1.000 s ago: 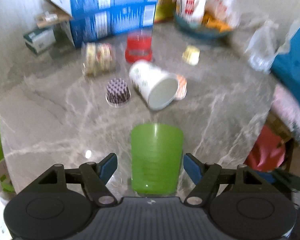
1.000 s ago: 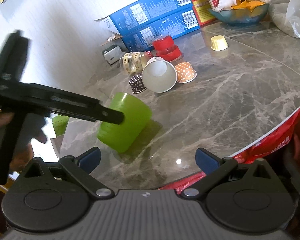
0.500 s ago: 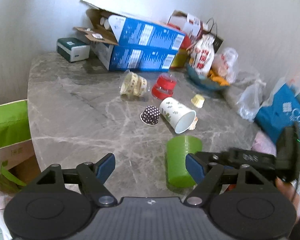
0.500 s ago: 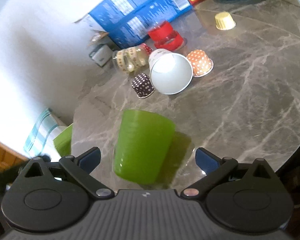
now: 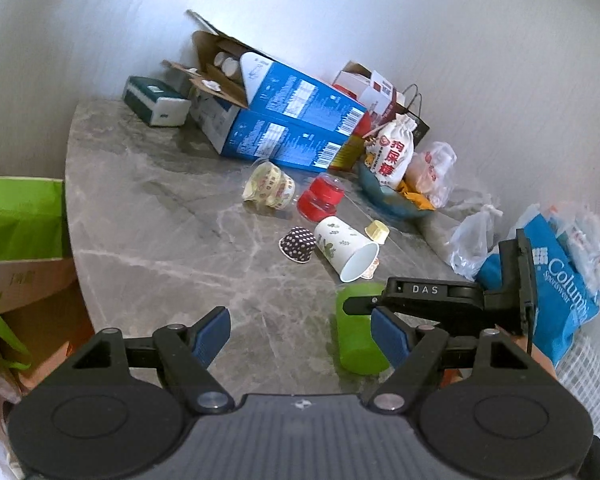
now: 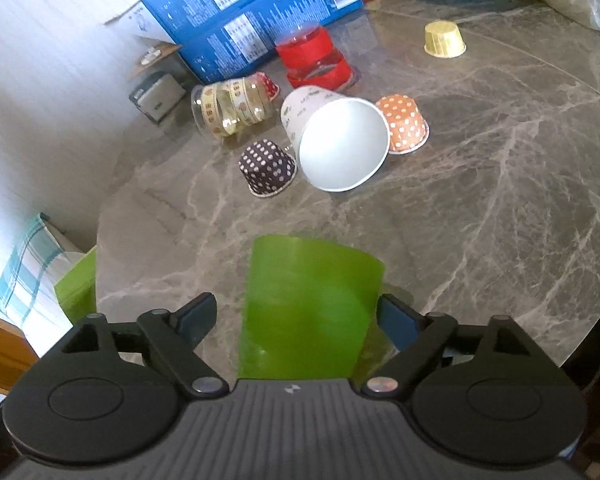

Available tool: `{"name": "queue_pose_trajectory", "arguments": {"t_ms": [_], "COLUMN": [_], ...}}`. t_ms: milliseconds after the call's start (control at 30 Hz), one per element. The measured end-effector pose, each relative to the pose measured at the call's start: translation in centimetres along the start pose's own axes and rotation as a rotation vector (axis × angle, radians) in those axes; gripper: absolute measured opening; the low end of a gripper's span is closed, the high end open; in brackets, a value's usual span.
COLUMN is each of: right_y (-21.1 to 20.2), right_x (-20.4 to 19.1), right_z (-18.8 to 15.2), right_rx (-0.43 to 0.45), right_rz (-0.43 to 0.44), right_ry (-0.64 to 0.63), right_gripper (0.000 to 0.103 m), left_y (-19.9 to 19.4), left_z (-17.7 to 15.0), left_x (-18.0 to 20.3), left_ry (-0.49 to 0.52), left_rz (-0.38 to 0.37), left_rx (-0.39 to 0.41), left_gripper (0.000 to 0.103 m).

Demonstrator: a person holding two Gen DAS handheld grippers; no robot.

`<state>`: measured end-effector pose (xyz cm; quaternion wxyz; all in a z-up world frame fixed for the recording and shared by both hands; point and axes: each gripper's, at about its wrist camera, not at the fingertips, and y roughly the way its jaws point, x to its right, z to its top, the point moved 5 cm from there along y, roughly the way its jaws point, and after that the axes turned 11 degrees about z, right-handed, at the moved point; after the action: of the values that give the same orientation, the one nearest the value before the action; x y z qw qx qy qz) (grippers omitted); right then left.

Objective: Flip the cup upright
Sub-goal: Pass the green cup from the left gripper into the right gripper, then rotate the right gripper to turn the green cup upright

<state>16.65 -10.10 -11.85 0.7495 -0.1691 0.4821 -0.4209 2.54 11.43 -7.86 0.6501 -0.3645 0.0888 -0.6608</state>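
- Green plastic fills the gap of the right claw (image 6: 296,318): the green cup (image 6: 306,312) sits between its two blue pads, the right pad against or just beside the cup wall, the left pad a little apart, so the jaws stand wide and not yet closed on it.
- Lower centre of the right wrist view is where the cup is; in the left wrist view it stands at lower right on the tabletop (image 5: 172,240), looking narrower at the top, which suggests it is mouth-down.
- Left claw (image 5: 300,336) is spread wide and holds nothing, off to the side of the cup.
- My judgement: the flip is not done; the grip, the lift, the turn and the setting down are all left.
- Beyond the cup lie a white paper cup (image 6: 336,144) on its side, a dark dotted cup (image 6: 266,168) and an orange dotted cup (image 6: 406,122).
- Hard to tell: the cup's rim and base are hidden by the claw body, and its far side is blurred.
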Motion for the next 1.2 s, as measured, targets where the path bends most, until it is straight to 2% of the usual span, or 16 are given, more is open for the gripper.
{"name": "queue_pose_trajectory", "arguments": {"t_ms": [100, 400, 467, 633, 733, 833, 933, 1100, 1200], "right_y": [0.3, 1.1, 0.9, -0.5, -1.7, -3.2, -3.8, -3.3, -3.5], "right_x": [0.0, 0.2, 0.2, -0.7, -1.0, -1.7, -1.8, -1.0, 0.1], "right_z": [0.0, 0.6, 0.7, 0.4, 0.3, -0.4, -1.8, -4.2, -5.6], "right_rx": [-0.016, -0.060, -0.052, 0.032, 0.141, 0.314, 0.480, 0.637, 0.725], "right_rz": [-0.020, -0.010, -0.023, -0.034, -0.005, 0.000, 0.012, 0.010, 0.029], "right_ry": [-0.008, -0.021, -0.039, -0.157, -0.217, -0.349, -0.471, -0.601, -0.614], "right_gripper": [0.077, 0.072, 0.072, 0.072, 0.072, 0.072, 0.072, 0.071, 0.071], "left_y": [0.2, 1.2, 1.3, 1.5, 1.5, 1.1, 1.1, 0.9, 0.6], "left_z": [-0.2, -1.1, -1.2, -1.6, -1.8, -2.2, -2.9, -3.9, -4.6], "left_x": [-0.9, -0.9, -1.0, -0.8, -0.2, 0.6, 1.1, 1.5, 1.4], "left_ry": [-0.028, -0.022, -0.026, -0.031, -0.019, 0.000, -0.013, -0.047, -0.066], "left_rz": [-0.001, -0.007, -0.005, -0.003, 0.000, -0.018, -0.053, -0.064, -0.070], "left_rx": [-0.005, -0.027, -0.026, -0.016, 0.007, 0.071, 0.096, 0.130, 0.153], "left_gripper": [0.080, 0.080, 0.080, 0.080, 0.080, 0.080, 0.080, 0.080, 0.080]}}
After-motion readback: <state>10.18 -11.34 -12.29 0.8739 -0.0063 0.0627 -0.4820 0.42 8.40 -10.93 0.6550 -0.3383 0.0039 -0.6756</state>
